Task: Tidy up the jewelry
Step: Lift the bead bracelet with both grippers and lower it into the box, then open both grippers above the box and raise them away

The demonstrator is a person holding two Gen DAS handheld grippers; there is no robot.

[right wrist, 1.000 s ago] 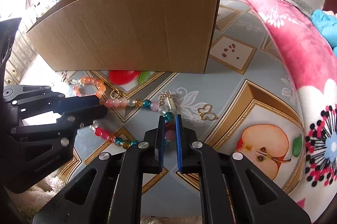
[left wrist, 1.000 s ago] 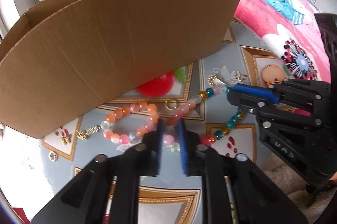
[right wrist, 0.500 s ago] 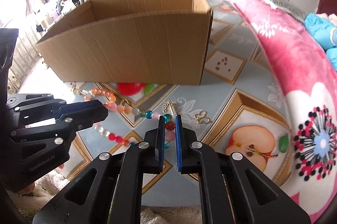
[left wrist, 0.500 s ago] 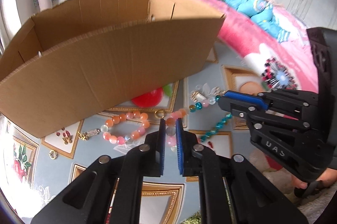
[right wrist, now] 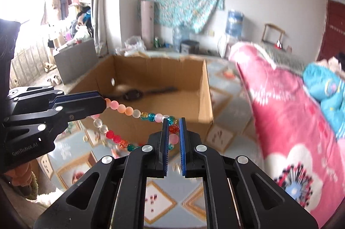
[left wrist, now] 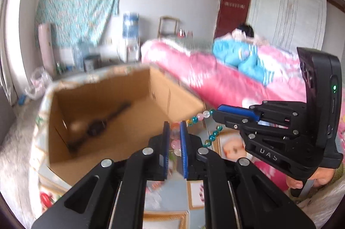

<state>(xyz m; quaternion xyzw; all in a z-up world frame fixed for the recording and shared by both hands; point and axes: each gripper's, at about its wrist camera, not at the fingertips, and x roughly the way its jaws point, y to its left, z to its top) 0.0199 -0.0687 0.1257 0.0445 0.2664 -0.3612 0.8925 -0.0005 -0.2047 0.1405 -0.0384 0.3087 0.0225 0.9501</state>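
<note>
A bead necklace of pink, orange, clear, teal and red beads hangs stretched in the air between both grippers. My left gripper is shut on its pink beads; my right gripper is shut on its red and pink beads. Each gripper shows in the other's view: the right one and the left one. The open cardboard box stands just beyond, with a dark watch on its floor. The necklace is level with the box's near rim.
The patterned fruit-print cloth covers the table below. A pink floral quilt lies to the right, with blue clothing on it. Room furniture and a water bottle stand far behind.
Both grippers have lifted the necklace off the cloth, up to the height of the box rim. The box interior and the watch have come into view.
</note>
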